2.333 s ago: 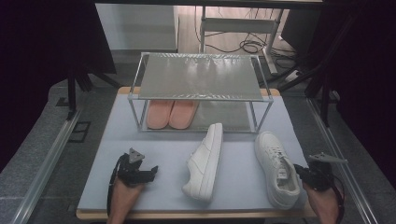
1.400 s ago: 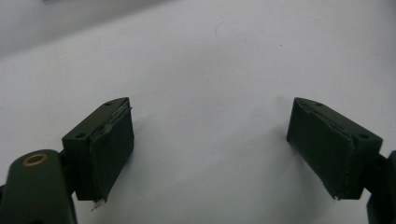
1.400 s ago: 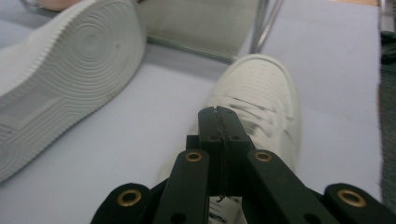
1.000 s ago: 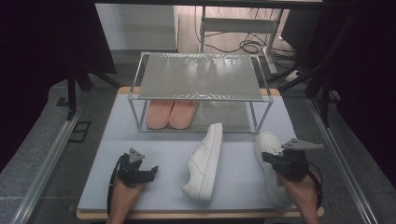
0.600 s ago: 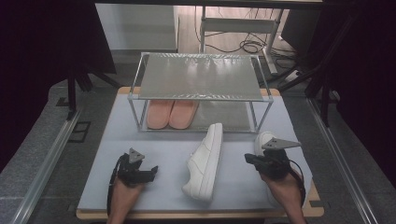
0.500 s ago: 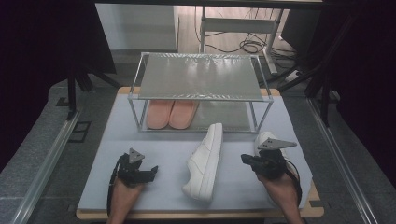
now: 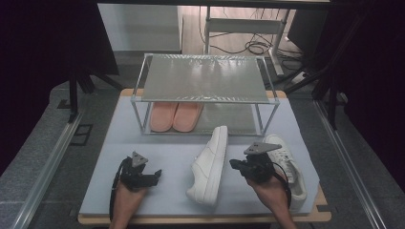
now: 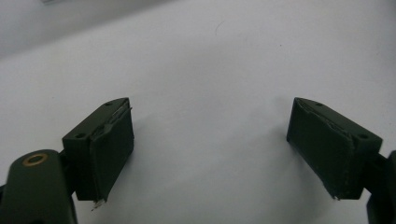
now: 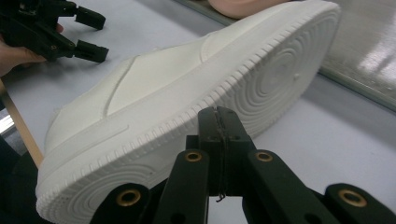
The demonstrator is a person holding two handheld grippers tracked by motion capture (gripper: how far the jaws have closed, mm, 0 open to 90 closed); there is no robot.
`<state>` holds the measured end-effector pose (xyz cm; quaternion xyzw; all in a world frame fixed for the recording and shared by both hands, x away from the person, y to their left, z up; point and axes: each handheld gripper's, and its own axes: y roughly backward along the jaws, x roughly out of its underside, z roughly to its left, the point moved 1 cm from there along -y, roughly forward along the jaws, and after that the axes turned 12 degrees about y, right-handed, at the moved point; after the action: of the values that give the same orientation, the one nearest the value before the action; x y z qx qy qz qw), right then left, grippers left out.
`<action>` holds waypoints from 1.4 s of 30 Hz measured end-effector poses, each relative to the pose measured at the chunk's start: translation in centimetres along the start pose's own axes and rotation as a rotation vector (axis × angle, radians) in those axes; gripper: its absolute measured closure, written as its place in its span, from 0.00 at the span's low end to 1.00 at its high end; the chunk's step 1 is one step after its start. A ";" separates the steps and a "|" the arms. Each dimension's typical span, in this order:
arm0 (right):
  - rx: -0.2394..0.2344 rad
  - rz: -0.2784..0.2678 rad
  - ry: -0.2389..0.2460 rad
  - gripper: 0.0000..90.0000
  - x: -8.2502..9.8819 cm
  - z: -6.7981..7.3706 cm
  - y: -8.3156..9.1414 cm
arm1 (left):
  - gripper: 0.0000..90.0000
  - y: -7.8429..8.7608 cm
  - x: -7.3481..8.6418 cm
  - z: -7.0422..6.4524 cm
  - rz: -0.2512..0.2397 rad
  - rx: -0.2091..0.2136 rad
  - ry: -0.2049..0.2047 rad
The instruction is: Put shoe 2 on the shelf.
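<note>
A pale blue-grey tabletop (image 7: 157, 143) with a wooden edge stands in a dim room, dark curtains to either side and cables on the floor beyond. At its far half stands a two-tier shoe rack (image 7: 205, 81) of metal rods with mesh shelves; a pair of pink slippers (image 7: 174, 116) lies side by side on the lower shelf, at its left.

In front of the rack, near the middle of the tabletop, a white sneaker (image 7: 210, 164) lies tipped on its side, toe pointing toward the rack. In the right gripper view its ribbed sole (image 9: 224, 116) faces the camera and the upper faces away. A second white sneaker (image 7: 291, 162) stands upright on its sole to the right, partly covered by the right hand.

The right claw (image 7: 235, 164) is held between the two sneakers, pointing left at the sole of the tipped sneaker. Its jaws are pressed fully together with nothing between them, and their joined tip (image 9: 218, 122) sits just before the sole's edge; whether it touches cannot be told.

The left claw (image 7: 155, 174) rests low at the near left of the tabletop, well apart from both sneakers. In the left gripper view its jaws stand wide apart over bare tabletop, holding nothing.
</note>
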<state>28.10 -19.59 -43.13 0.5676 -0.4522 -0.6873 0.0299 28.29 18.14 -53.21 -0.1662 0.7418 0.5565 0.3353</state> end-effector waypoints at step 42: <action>-0.023 0.014 0.042 1.00 -0.5 1.6 -2.3 | 0.17 0.0 0.0 -0.1 -0.003 -0.003 -0.004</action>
<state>28.10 -17.01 -44.33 0.5783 -0.4473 -0.6804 0.0505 28.24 18.10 -53.21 -0.1665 0.7401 0.5574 0.3374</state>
